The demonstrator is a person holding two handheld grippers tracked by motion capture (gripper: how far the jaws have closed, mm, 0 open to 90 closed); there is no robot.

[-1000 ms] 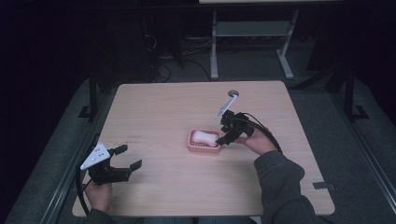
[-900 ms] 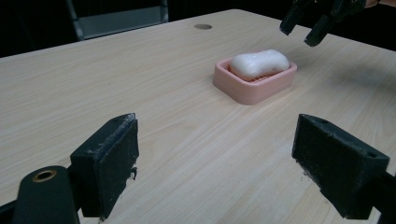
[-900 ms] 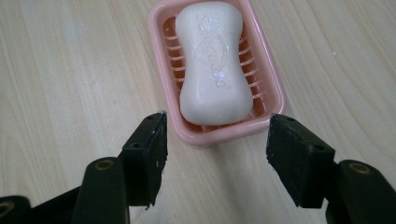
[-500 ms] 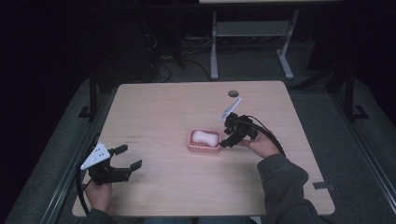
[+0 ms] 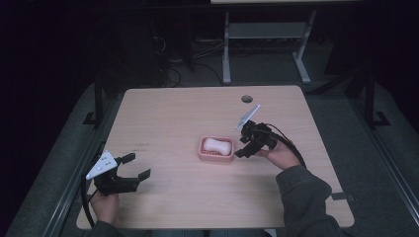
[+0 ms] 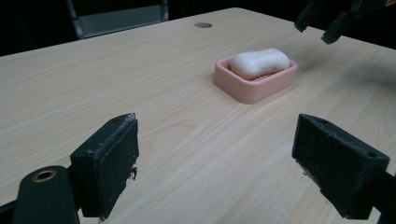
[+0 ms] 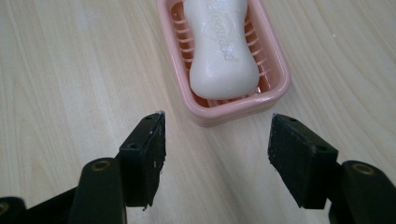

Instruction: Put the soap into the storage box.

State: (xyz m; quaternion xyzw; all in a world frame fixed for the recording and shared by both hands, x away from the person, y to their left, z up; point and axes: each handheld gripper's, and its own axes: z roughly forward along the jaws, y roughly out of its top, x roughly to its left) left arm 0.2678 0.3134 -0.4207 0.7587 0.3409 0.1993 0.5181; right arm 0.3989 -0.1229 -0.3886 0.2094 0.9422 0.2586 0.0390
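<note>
A pale wooden rectangular table [image 5: 168, 123] is seen, and near its middle a pink plastic ribbed soap dish [image 5: 216, 149] is set, in which a white waisted bar of soap [image 5: 218, 145] is laid lengthwise. The right gripper [image 5: 242, 149] is held just beside the dish's end with its jaws parted, just opened further, nothing gripped between them. The left gripper [image 5: 136, 166] is kept well apart at the table's near left corner, its jaws spread wide and unladen.

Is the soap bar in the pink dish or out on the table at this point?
In. The white soap bar lies flat on the ribbed floor of the pink dish, inside its rim; the right gripper is open, clear of both.
</note>
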